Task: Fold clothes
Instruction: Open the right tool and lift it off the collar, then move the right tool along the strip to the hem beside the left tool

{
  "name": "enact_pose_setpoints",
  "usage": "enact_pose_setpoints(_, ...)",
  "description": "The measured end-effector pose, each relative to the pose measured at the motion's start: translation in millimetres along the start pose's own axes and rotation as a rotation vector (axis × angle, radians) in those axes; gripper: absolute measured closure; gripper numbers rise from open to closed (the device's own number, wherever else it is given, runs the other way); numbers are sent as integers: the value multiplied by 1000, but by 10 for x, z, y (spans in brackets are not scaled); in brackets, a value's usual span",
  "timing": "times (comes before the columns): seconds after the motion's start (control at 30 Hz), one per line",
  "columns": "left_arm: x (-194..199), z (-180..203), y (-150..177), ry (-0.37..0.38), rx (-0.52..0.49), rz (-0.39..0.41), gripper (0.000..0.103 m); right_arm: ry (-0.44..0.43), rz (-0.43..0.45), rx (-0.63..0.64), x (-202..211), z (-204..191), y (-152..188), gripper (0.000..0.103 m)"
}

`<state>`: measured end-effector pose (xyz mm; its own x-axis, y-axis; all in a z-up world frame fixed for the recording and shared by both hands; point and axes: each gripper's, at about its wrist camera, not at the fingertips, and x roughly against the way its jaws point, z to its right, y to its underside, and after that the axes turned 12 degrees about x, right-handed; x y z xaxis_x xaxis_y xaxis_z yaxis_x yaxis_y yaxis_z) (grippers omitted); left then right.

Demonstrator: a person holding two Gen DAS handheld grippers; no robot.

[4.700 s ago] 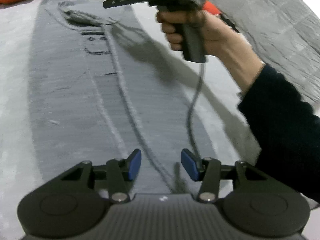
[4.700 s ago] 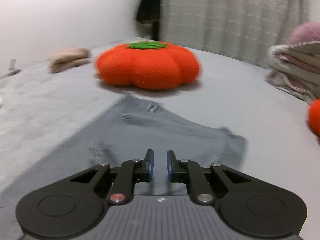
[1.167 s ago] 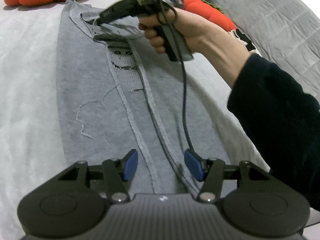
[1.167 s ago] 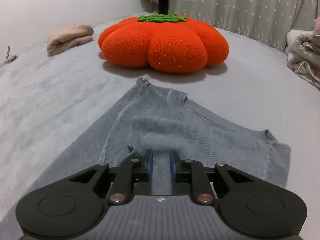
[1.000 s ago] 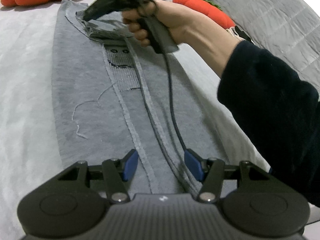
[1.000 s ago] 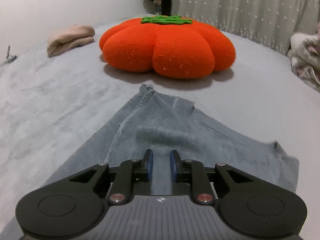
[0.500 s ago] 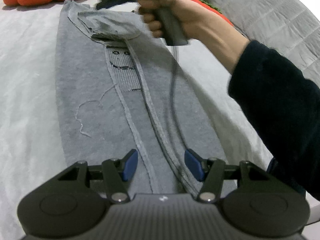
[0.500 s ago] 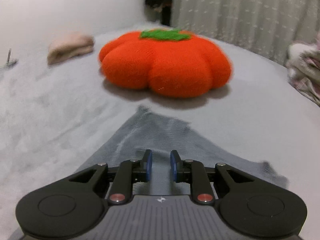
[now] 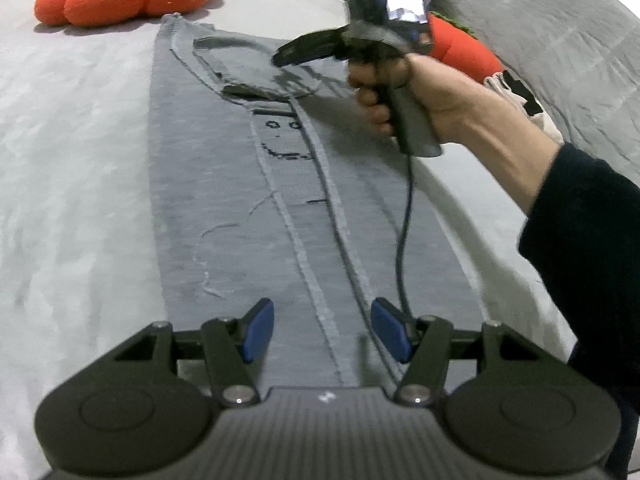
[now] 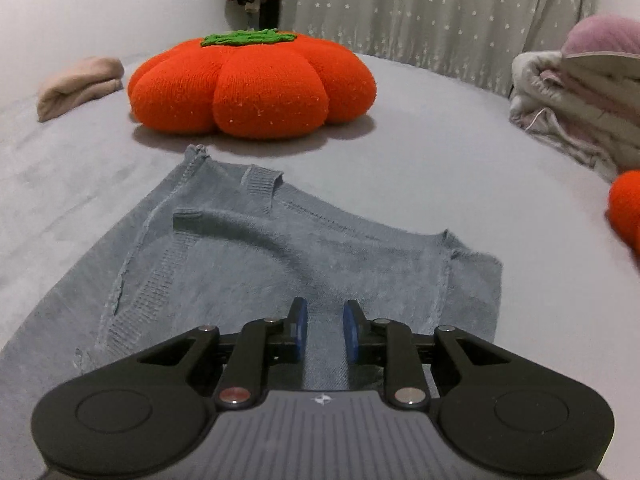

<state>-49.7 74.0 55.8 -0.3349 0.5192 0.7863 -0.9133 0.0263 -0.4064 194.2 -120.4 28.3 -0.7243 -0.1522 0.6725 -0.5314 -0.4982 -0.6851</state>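
Grey knit sweater (image 9: 248, 208) lies flat on the bed (image 9: 72, 152), long axis running from the half-open, empty left gripper (image 9: 322, 330) at its hem to the narrowly parted, empty right gripper (image 10: 322, 330) above its collar.

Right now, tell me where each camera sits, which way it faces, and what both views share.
Left wrist: on the left gripper, angled down along the grey sweater; shows its open jaws, plus the right hand holding the right gripper.
Right wrist: on the right gripper, looking low across the sweater's collar end toward the curtain; only its own fingers show.
Shared: the sweater, the orange pumpkin cushion and the bed.
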Motion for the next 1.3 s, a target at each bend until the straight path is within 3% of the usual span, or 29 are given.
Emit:
enact_pose_setpoints(0.13,41,-47,-14,-6,8,11,47,-35,51,-84,205,86,76,81)
enact_pose_setpoints(0.2,59,-52,-26,-5,9,20,47,-75,20,-71,235,35,151,81)
enact_pose_setpoints(0.3,67,-51,-32,-13,5,29,47,-12,14,46,318,-179,266,81)
enact_pose_setpoints(0.4,78,-49,-23,-22,0,37,47,-51,45,-94,485,-101,379,81)
enact_pose_setpoints(0.57,82,-44,3,-48,-11,53,47,-40,45,-28,669,-313,475,81)
enact_pose_setpoints(1.07,146,-172,72,-123,-17,100,47,-56,17,-200,1208,-539,927,79)
enact_pose_setpoints(1.3,148,-148,147,-133,-42,107,47,-110,-16,-249,1599,-743,1184,76)
